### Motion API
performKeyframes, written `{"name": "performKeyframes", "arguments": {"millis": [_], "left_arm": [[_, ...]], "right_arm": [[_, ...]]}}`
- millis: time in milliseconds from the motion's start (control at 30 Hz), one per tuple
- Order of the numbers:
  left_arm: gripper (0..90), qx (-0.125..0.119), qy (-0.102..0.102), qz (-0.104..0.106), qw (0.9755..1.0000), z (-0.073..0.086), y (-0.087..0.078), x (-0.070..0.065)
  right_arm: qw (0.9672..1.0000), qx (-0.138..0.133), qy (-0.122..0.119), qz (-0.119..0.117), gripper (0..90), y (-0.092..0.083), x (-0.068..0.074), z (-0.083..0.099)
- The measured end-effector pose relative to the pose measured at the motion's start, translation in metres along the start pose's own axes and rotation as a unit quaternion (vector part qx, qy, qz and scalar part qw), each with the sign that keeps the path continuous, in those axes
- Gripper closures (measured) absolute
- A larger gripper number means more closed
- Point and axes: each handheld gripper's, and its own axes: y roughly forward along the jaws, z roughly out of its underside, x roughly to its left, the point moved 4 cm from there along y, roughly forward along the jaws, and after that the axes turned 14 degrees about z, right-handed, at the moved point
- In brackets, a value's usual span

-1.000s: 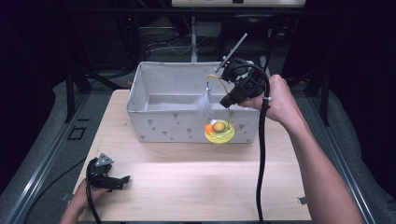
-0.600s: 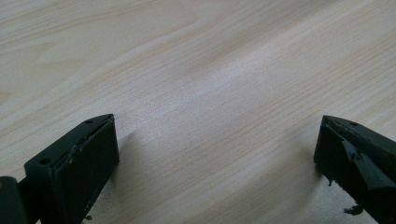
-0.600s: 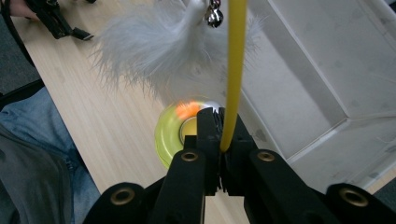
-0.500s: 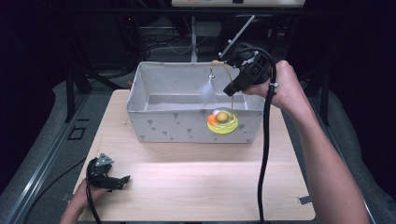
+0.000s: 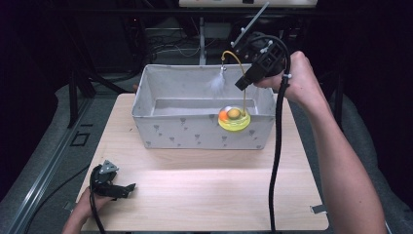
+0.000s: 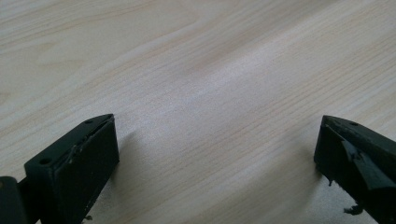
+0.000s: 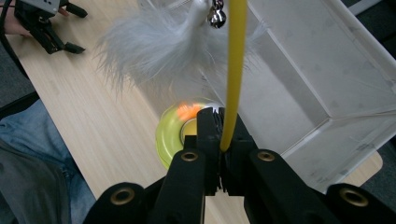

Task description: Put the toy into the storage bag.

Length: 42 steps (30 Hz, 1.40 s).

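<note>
No readable text, label, brand, number or sign is showing anywhere. The white fabric bin is carrying only a small grey repeating motif on its wall, too small to make out and not lettering. The pale wooden worktop is showing nothing but grain, and the yellow toy base is bearing no print.

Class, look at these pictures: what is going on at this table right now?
A person's right gripper is shut on the yellow wand of a cat toy, holding its round yellow base in the air at the front wall of the white fabric bin. A white feather dangles from the wand. The left gripper rests open on the wooden table.
</note>
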Motion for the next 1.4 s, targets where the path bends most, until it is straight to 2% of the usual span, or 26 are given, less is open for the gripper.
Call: {"name": "performKeyframes", "arguments": {"millis": [267, 567, 700, 933, 1167, 1400], "left_arm": [[0.0, -0.005, -0.002, -0.001, 1.0, 0.0, 0.0, -0.001], [0.0, 0.0, -0.001, 0.001, 1.0, 0.0, 0.0, 0.0], [0.0, 0.0, -0.001, 0.002, 1.0, 0.0, 0.0, 0.0], [0.0, 0.0, -0.001, 0.002, 1.0, 0.0, 0.0, 0.0], [0.0, -0.002, 0.001, 0.0, 1.0, 0.0, 0.0, 0.0], [0.0, -0.004, 0.0, 0.0, 1.0, 0.0, 0.0, 0.0]], "right_arm": [[0.9999, -0.003, 0.014, 0.007, 88.2, -0.008, -0.013, -0.004], [0.9996, 0.009, 0.022, 0.012, 88.1, -0.003, -0.023, -0.006], [0.9993, 0.009, 0.033, 0.013, 88.2, -0.005, -0.031, -0.009], [0.9991, 0.017, 0.037, 0.014, 88.2, -0.007, -0.041, -0.016], [0.9984, 0.036, 0.038, 0.023, 88.2, 0.001, -0.051, -0.022], [0.998, 0.035, 0.046, 0.027, 88.1, 0.006, -0.059, -0.027]]}}
